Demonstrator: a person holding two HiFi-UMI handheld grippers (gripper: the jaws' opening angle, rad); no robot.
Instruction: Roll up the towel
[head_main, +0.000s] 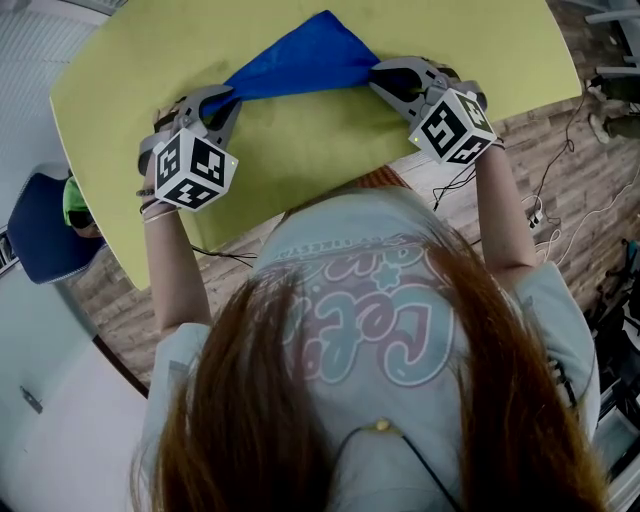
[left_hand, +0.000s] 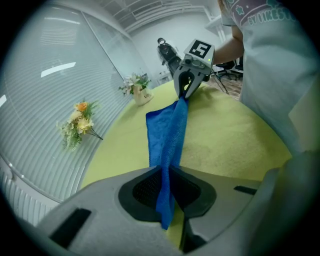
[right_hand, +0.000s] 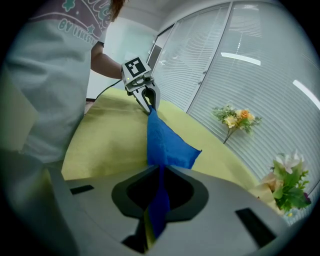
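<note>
A blue towel (head_main: 300, 58) hangs stretched between my two grippers above the yellow-green table (head_main: 300, 150). My left gripper (head_main: 222, 100) is shut on the towel's left corner, and the cloth (left_hand: 167, 145) runs straight out from its closed jaws to the other gripper (left_hand: 186, 89). My right gripper (head_main: 385, 78) is shut on the towel's right corner. In the right gripper view the towel (right_hand: 162, 142) passes through the pinched jaws, a loose corner sagging toward the table. The far edge of the towel folds upward into a peak.
Small flower bunches (left_hand: 77, 122) and a vase of flowers (left_hand: 136, 90) sit along the table's far side by the blinds, seen too as flowers (right_hand: 235, 120) and a bouquet (right_hand: 287, 187). A blue chair (head_main: 45, 230) stands left of the table. Cables lie on the floor at right.
</note>
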